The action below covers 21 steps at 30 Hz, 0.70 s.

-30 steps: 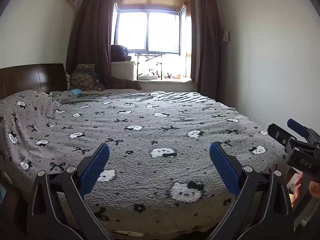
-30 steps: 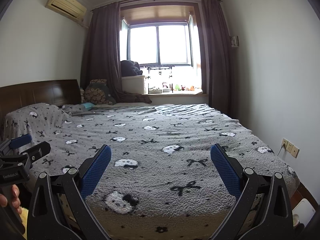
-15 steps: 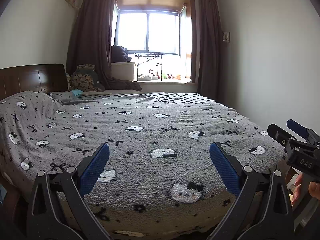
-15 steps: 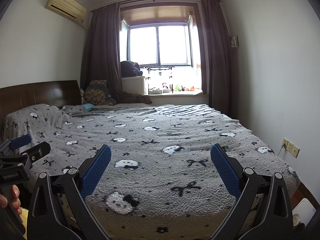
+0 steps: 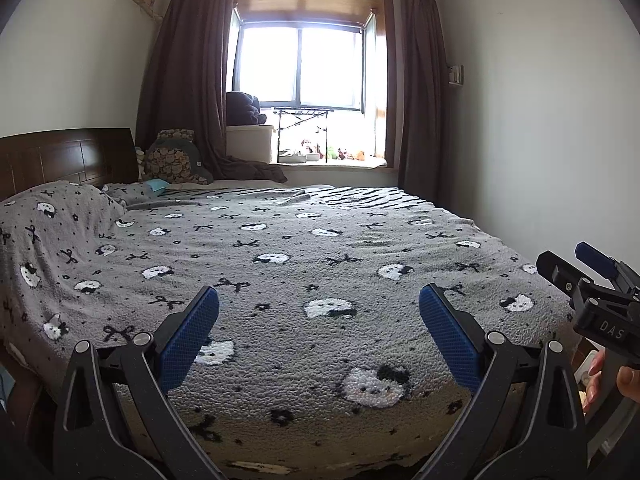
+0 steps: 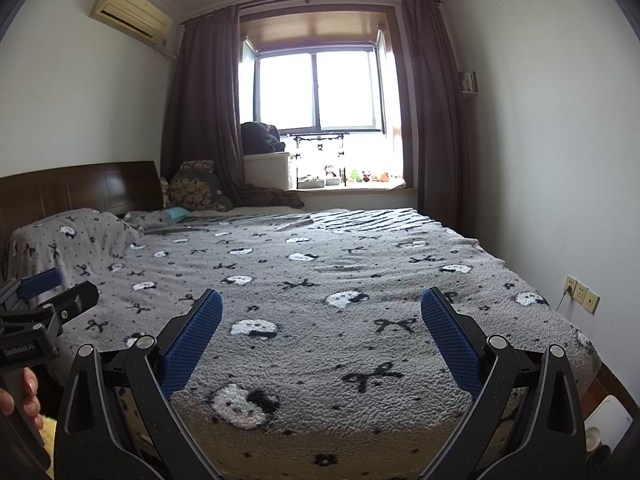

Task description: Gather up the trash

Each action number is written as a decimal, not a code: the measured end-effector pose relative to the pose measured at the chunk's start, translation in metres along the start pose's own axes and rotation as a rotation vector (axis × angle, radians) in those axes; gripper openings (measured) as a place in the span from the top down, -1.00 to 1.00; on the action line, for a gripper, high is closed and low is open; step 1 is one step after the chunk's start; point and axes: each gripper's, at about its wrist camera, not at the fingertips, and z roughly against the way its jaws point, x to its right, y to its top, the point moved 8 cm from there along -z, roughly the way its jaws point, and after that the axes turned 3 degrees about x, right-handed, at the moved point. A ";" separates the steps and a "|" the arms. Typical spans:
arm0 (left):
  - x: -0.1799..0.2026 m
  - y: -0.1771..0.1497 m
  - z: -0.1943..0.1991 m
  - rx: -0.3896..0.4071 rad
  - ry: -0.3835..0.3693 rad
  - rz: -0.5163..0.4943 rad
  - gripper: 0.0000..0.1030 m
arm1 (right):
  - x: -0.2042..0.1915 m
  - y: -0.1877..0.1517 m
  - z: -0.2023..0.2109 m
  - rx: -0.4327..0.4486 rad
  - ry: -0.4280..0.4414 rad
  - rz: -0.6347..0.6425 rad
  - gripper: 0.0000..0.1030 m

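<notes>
My left gripper [image 5: 319, 312] is open and empty, held above the foot of a bed with a grey blanket [image 5: 300, 248] patterned with white cats and black bows. My right gripper [image 6: 322, 316] is open and empty over the same blanket [image 6: 320, 264]. The right gripper also shows at the right edge of the left wrist view [image 5: 592, 276], and the left gripper at the left edge of the right wrist view [image 6: 44, 296]. No trash stands out on the bed. A small light blue item [image 6: 176, 213] lies near the pillows.
A dark wooden headboard [image 5: 64, 156] is at the left. A window sill [image 5: 340, 160] at the back holds a white box, dark clothes and small toys. Dark curtains [image 5: 188, 80] flank the window. Wall sockets [image 6: 580, 294] and a white object [image 6: 608, 420] are at the lower right.
Both views have shifted very slightly; the grippers stay open and nothing on the bed has moved.
</notes>
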 end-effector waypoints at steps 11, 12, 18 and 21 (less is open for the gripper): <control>-0.003 0.003 0.005 0.008 0.019 0.023 -0.84 | -0.001 0.000 0.000 -0.001 0.000 0.001 -0.93; -0.002 0.003 0.005 0.005 0.013 0.027 -0.84 | -0.002 0.000 0.000 -0.002 0.000 0.001 -0.93; -0.002 0.001 0.006 0.009 0.016 0.033 -0.84 | -0.006 0.000 0.000 -0.005 -0.003 -0.001 -0.93; -0.002 0.001 0.006 0.012 0.019 0.029 -0.84 | -0.007 0.000 0.001 -0.004 -0.004 -0.003 -0.93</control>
